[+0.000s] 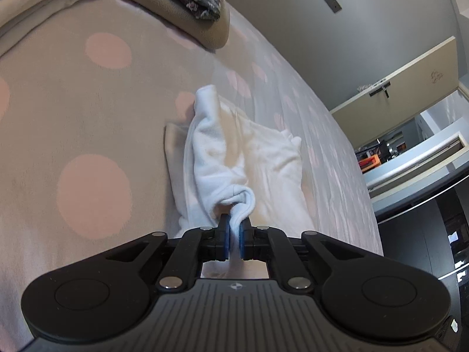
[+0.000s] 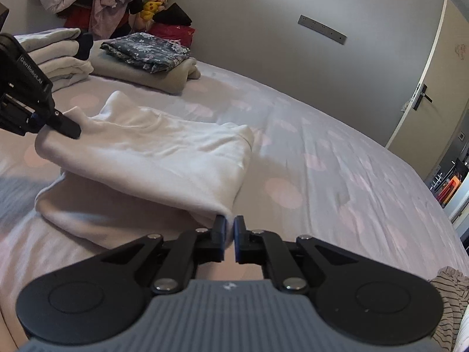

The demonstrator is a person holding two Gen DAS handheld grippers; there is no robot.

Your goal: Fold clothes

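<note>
White fleece garment (image 2: 152, 158) lies half-folded on dotted lilac bedsheet (image 2: 337, 152); left gripper (image 1: 233, 228) and right gripper (image 2: 230, 228) each pinch one corner.

Bedroom with a wide bed under a grey wall.

The bed (image 2: 337, 158) filled most of both views, its pale lilac sheet dotted with large pink circles. A plain grey wall (image 2: 263, 14) rose behind it, carrying a narrow metal strip (image 2: 321, 33) at upper centre of the right view. A cream door (image 2: 433, 88) with a dark handle (image 2: 422, 94) stood open at the right edge. Past it, at lower right, lay a darker room with something orange (image 2: 450, 189). Light was soft and even.
</note>
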